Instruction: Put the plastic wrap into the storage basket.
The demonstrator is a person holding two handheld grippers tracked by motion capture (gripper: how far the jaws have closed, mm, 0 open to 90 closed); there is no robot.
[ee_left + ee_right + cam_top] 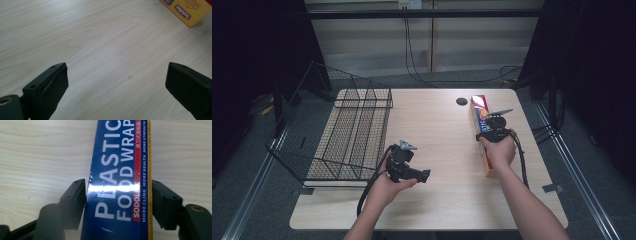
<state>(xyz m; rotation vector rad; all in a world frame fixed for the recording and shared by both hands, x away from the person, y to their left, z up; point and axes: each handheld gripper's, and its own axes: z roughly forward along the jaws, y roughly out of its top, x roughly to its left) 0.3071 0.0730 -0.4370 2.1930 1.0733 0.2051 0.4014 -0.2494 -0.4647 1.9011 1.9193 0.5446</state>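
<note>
A long box of plastic food wrap point(479, 106), blue and red on top with a yellow side, lies lengthwise near the table's right edge. My right gripper point(488, 134) comes down on its middle. In the right gripper view the two black jaws press against both long sides of the box point(117, 157), so the right gripper point(118, 187) is shut on it. My left gripper point(424, 175) hovers over the bare wood at the table's middle front, pointing right. Its jaws stand wide apart with nothing between them point(117, 72). A yellow corner of the box point(187, 11) shows far off.
A black wire basket point(352, 135) sits on the left part of the wooden table point(437, 205), with its tall back wall leaning out to the left. A dark round hole point(462, 101) is near the table's far edge. Cables hang behind the table.
</note>
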